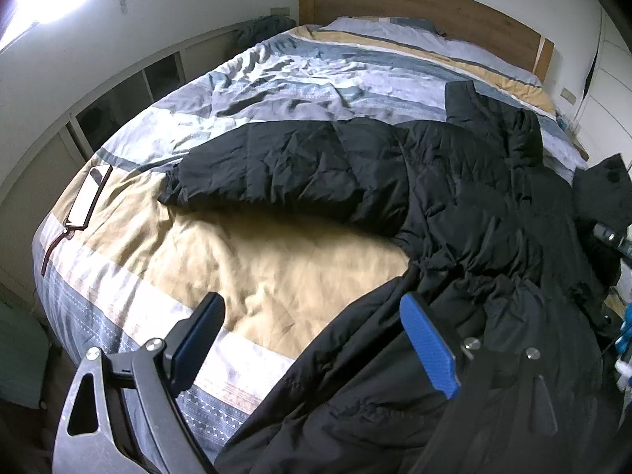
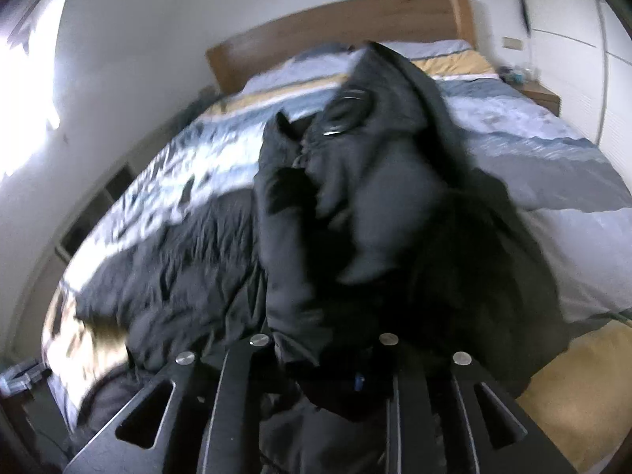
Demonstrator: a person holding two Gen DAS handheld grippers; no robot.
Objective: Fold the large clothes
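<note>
1. Left gripper point(image 1: 312, 345) hangs with jaws apart, empty; our right gripper point(image 2: 320, 359) is buried in cloth, so we cannot tell its grip.
2. Black jacket point(image 1: 454, 181) lies spread ahead on the bed point(image 1: 276, 268), one part lifted over; we judge most folding remains.

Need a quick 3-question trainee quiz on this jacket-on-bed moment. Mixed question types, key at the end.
1. True or false: the left tongs stand open, gripping nothing.
2. The phone lies on: A the bedspread; B the jacket; C the floor.
3. Fill in: the jacket's colour is ___.
Key: 1 true; 2 A; 3 black.
</note>
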